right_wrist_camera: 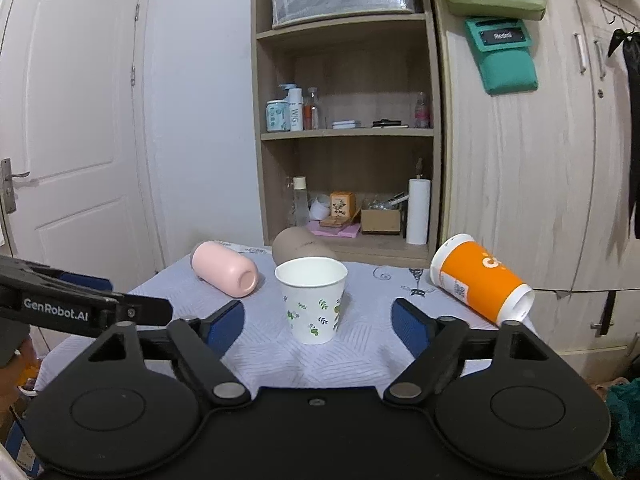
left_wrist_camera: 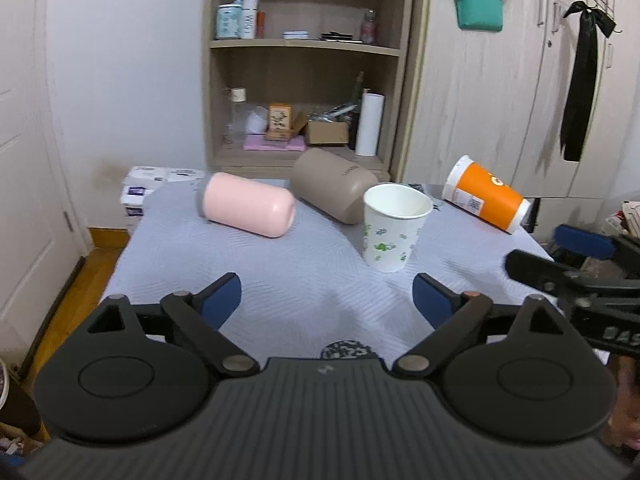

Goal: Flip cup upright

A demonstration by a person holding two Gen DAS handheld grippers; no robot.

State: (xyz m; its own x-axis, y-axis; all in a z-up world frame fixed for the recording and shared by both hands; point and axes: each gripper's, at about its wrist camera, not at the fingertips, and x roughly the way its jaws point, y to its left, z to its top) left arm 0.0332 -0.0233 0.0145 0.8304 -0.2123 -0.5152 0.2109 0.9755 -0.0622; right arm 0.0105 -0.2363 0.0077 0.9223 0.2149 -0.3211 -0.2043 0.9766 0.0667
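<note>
A white paper cup with green leaf print (left_wrist_camera: 394, 226) stands upright on the grey cloth; it also shows in the right wrist view (right_wrist_camera: 314, 300). A pink cup (left_wrist_camera: 248, 209) (right_wrist_camera: 226, 267), a taupe cup (left_wrist_camera: 334, 184) (right_wrist_camera: 298, 245) and an orange paper cup (left_wrist_camera: 486, 194) (right_wrist_camera: 482, 278) lie on their sides. My left gripper (left_wrist_camera: 328, 302) is open and empty, short of the paper cup. My right gripper (right_wrist_camera: 318, 322) is open and empty, its fingers on either side of the paper cup's near side, not touching it.
The small table (left_wrist_camera: 280, 280) carries the cups and ends near the orange cup at the right. A wooden shelf unit (left_wrist_camera: 308, 60) with bottles and boxes stands behind. A wardrobe (left_wrist_camera: 500, 80) is at the right, a white door (right_wrist_camera: 72, 120) at the left.
</note>
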